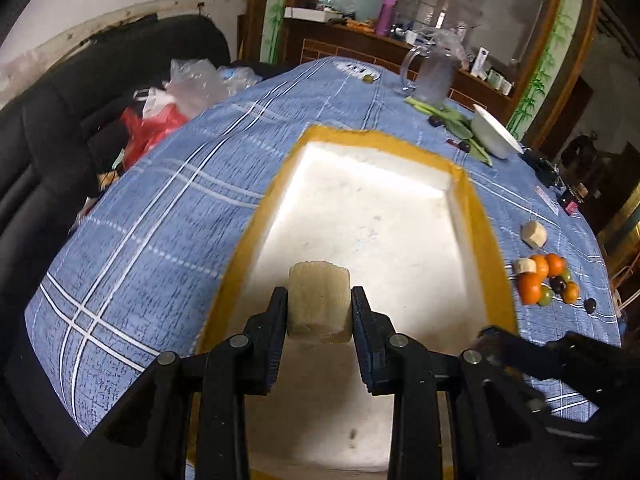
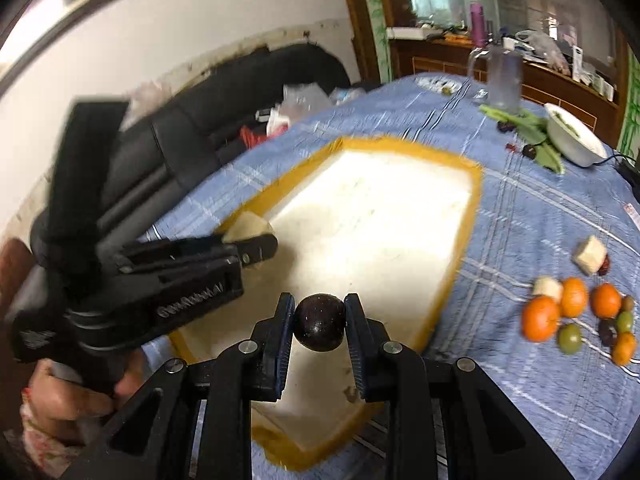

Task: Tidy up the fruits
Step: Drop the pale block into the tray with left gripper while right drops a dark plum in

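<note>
The left gripper point(image 1: 320, 312) is clamped on a pale, fibrous cylindrical chunk of cut fruit point(image 1: 319, 300), holding it just above the near end of the shallow white foam tray with yellow-taped rim point(image 1: 478, 216). The right gripper point(image 2: 320, 322) is closed on a small, round, dark purple fruit point(image 2: 320, 322), also poised over the near part of the tray floor. Nothing else lies in the tray that can be seen.

The step in hand appears to be setting both pieces down inside the tray. To do it well, each piece should come low until it nearly touches the floor before the jaws part. The round dark fruit will likely roll if dropped from any height (the tray floor looks smooth), so it is best placed against a wall or corner. The pale chunk should stand steadily on its flat cut face. The two grippers are near each other, so releasing one at a time avoids a knock.

Still waiting on the blue checked cloth of the desk point(image 1: 160, 208), well to the right of the tray, is a cluster of small oranges point(image 2: 540, 318), green and dark fruits, and two more pale chunks point(image 2: 591, 255).
</note>
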Demonstrator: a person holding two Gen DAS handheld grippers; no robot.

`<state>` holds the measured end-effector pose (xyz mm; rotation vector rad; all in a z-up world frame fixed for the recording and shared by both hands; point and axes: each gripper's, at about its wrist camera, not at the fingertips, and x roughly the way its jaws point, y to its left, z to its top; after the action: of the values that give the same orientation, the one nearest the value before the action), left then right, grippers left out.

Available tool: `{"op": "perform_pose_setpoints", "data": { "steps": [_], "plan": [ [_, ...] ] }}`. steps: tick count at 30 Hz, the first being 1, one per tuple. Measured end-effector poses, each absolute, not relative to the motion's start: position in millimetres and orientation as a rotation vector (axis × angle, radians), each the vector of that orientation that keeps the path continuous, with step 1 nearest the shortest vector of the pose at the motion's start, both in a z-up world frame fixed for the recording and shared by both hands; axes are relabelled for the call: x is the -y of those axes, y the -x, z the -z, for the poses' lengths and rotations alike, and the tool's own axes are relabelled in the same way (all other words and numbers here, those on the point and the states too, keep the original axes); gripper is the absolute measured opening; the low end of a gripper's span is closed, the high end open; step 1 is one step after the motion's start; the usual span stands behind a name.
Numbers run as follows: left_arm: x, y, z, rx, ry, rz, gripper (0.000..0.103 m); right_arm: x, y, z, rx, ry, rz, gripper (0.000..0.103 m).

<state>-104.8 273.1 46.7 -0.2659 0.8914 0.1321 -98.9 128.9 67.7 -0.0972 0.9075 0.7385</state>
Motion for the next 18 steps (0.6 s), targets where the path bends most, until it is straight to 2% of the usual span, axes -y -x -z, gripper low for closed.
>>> {"op": "perform_pose_setpoints", "data": {
  "steps": [9, 11, 13, 16, 18],
  "plan": [
    [-268.8, 111.2, -44.8, -0.876, 0.225, -0.164, 0.033, -143.4, 98.2, -38.9, -0.932, 0.131, -0.704, 0.029],
    [-265.0, 115.0, -51.7, -0.852, 0.204, -0.182, 0.048, -143.3, 100.1, -40.4, -0.927, 0.132, -0.707, 0.029],
    [-261.7, 119.5, -58.9, -0.826, 0.183, -0.198, 0.057, -140.9, 102.8, -43.7, -0.918, 0.116, -0.711, 0.029],
    [-252.9, 125.9, -71.8, -0.788, 0.146, -0.212, 0.061, -134.3, 107.9, -51.1, -0.895, 0.099, -0.71, 0.03],
    [-245.3, 129.4, -79.8, -0.765, 0.125, -0.211, 0.064, -125.7, 111.3, -57.4, -0.872, 0.082, -0.7, 0.036]
  ]
}}
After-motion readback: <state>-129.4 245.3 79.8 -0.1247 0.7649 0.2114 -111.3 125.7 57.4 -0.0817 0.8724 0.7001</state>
